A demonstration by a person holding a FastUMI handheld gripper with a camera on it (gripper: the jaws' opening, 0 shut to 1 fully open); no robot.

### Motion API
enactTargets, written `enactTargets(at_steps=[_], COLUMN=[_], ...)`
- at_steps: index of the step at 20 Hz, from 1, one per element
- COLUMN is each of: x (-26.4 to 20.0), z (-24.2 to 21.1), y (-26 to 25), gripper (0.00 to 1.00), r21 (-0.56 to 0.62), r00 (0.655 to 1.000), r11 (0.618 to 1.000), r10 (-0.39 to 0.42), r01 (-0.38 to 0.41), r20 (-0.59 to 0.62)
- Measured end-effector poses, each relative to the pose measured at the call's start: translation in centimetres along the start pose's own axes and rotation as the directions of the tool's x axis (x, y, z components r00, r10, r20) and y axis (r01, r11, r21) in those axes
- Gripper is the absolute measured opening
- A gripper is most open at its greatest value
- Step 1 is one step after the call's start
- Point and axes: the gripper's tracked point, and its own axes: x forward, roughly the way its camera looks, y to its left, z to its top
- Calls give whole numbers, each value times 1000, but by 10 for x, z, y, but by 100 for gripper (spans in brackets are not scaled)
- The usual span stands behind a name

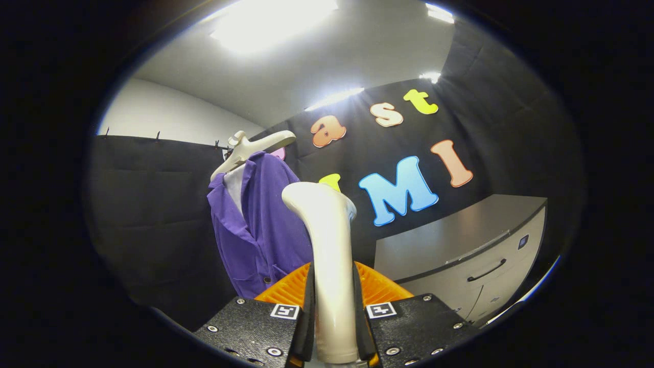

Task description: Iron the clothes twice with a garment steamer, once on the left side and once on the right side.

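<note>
A white garment steamer (327,240) stands upright between my fingers, its handle clamped from both sides and its head curving away at the top. My gripper (333,301) is shut on that handle. Beyond the steamer, slightly to its left, a purple shirt (260,225) hangs on a white hanger (245,148) against the black cloth wall. The steamer head sits close in front of the shirt's right half and hides part of it; I cannot tell whether it touches the cloth.
A grey cabinet (460,255) with a drawer handle (486,270) stands to the right of the steamer. Bright ceiling lights (265,20) shine overhead.
</note>
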Motion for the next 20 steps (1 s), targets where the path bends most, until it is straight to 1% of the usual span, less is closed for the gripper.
enactTargets(at_steps=[4, 7, 10, 15, 20], x=[8, 24, 44, 85, 121], z=[14, 29, 46, 75, 88], y=[26, 44, 66, 95, 122], gripper=[33, 33, 33, 33, 33], r21=[-18, -71, -110, -163, -208], r00=[998, 994, 987, 975, 969], r11=[1000, 997, 992, 983, 974], r10=[26, 51, 84, 116, 134], r01=[-25, -44, -70, -85, -91], r20=[59, 97, 136, 189, 205])
